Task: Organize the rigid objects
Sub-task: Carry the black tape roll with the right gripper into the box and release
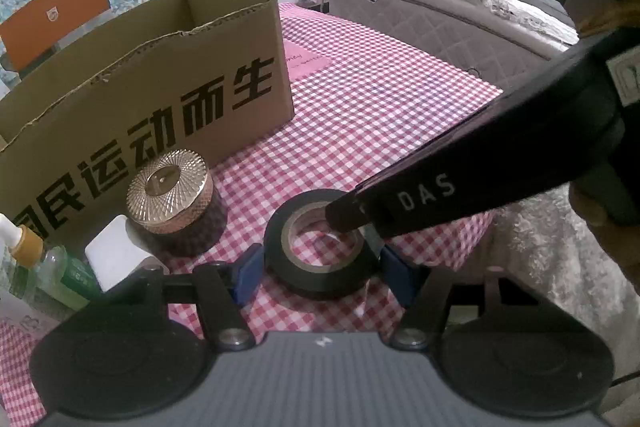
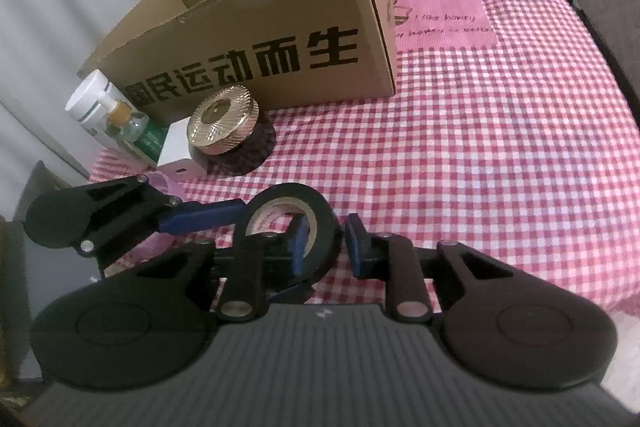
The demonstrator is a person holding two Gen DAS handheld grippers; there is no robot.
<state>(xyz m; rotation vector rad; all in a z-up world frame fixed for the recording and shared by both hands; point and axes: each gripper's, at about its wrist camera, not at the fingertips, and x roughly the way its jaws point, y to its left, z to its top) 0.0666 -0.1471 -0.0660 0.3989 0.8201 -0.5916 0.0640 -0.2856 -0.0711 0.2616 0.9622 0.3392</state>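
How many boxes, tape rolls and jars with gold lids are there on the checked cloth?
Boxes: 2 (brown cardboard box, small white box)
Black tape roll: 1
Round jar with gold lid: 1
Total: 4

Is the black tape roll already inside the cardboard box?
No, the black tape roll sits on the checkered cloth before the cardboard box.

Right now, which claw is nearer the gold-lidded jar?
Left. The left claw straddles the black tape roll, with one finger on the side facing the gold-lidded jar. The right claw pinches the roll's wall on the side away from the jar.
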